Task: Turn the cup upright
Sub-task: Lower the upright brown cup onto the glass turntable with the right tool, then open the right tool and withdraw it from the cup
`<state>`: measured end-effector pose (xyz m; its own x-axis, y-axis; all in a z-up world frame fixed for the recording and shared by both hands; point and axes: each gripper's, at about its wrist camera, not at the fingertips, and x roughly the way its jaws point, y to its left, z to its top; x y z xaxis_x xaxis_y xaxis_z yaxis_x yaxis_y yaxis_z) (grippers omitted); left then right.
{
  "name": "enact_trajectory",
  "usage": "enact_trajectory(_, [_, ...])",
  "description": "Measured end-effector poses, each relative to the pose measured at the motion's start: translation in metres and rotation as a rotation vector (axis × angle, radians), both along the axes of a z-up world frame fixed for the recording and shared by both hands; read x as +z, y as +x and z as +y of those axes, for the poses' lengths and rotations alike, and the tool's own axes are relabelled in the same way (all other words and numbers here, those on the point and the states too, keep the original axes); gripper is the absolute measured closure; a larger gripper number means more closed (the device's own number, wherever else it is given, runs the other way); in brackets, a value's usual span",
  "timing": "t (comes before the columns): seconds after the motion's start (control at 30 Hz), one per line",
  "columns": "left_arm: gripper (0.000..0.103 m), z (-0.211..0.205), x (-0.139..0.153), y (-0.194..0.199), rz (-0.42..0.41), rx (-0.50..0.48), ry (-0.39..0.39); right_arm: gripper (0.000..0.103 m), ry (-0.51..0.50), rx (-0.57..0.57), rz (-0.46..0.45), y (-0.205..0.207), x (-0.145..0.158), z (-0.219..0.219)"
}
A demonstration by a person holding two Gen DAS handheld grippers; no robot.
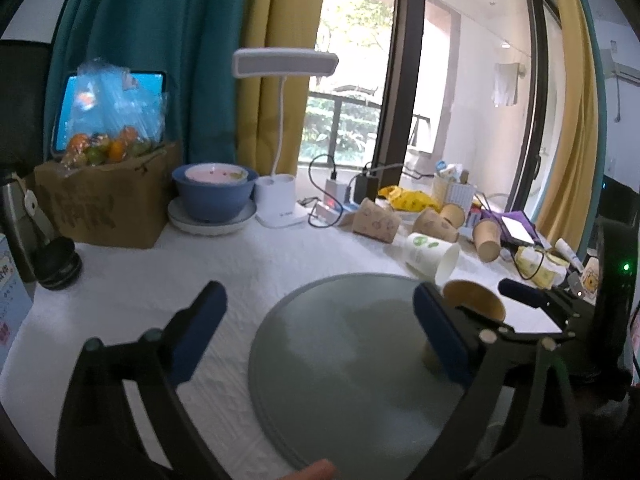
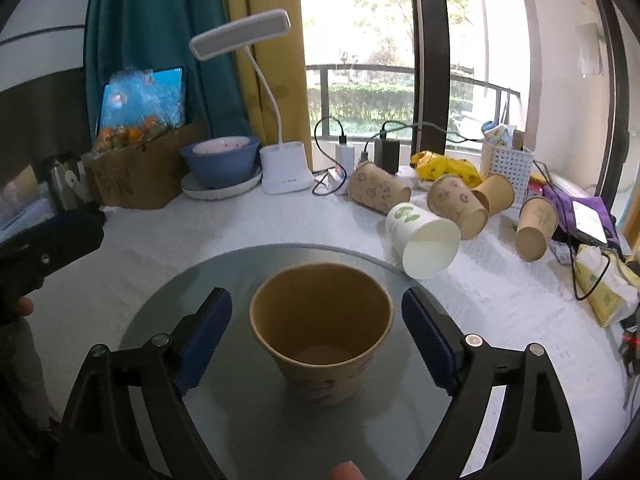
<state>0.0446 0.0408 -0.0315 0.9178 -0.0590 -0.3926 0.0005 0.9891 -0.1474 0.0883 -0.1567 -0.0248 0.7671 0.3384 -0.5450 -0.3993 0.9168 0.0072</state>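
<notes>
the brown paper cup (image 2: 322, 330) stands upright, mouth up, on the grey round tray (image 2: 224, 276), which lies on the white tablecloth (image 2: 160, 236). the right gripper (image 2: 316, 336) has its jaws spread wide, one blue pad on each side of the cup, neither touching it. the left gripper (image 1: 316, 328) is likewise spread wide and holds nothing; it hangs over the left part of the tray (image 1: 340, 360). in the left wrist view the cup (image 1: 474, 300) is mostly hidden behind that gripper's own right finger, so its base is hard to make out.

just beyond the tray's far right edge a white paper cup (image 2: 424, 238) lies on its side, mouth towards the camera. behind it several brown cups (image 2: 458, 206) lie tipped over. a white desk lamp (image 2: 276, 120) and a blue bowl (image 2: 220, 160) stand at the back of the table.
</notes>
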Motion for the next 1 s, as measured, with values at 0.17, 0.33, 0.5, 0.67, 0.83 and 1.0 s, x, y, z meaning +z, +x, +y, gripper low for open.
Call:
enact_trajectory(0.17, [0.007,-0.004,0.014,-0.012,-0.035,-0.005,0.003,0.013,0.011,0.003,-0.033,-0.012,0.019,-0.002])
enact_trajectory(0.33, [0.007,-0.009,0.027,-0.026,-0.074,-0.016,0.009,0.013,0.025,-0.001,-0.071,-0.029,0.041,-0.008])
enact_trajectory(0.5, [0.007,-0.011,0.039,-0.038,-0.104,-0.012,0.012,0.013,0.038,-0.024,-0.107,-0.046,0.063,-0.018])
enact_trajectory(0.67, [0.007,-0.013,0.053,-0.051,-0.147,-0.012,0.022,0.013,0.059,-0.044,-0.145,-0.064,0.086,-0.029])
enact_trajectory(0.83, [0.007,-0.012,0.067,-0.061,-0.162,0.013,0.012,0.013,0.075,-0.058,-0.147,-0.083,0.098,-0.04])
enact_trajectory(1.0, [0.007,-0.017,0.079,-0.073,-0.173,0.015,0.027,0.013,0.062,-0.067,-0.176,-0.1,0.107,-0.044])
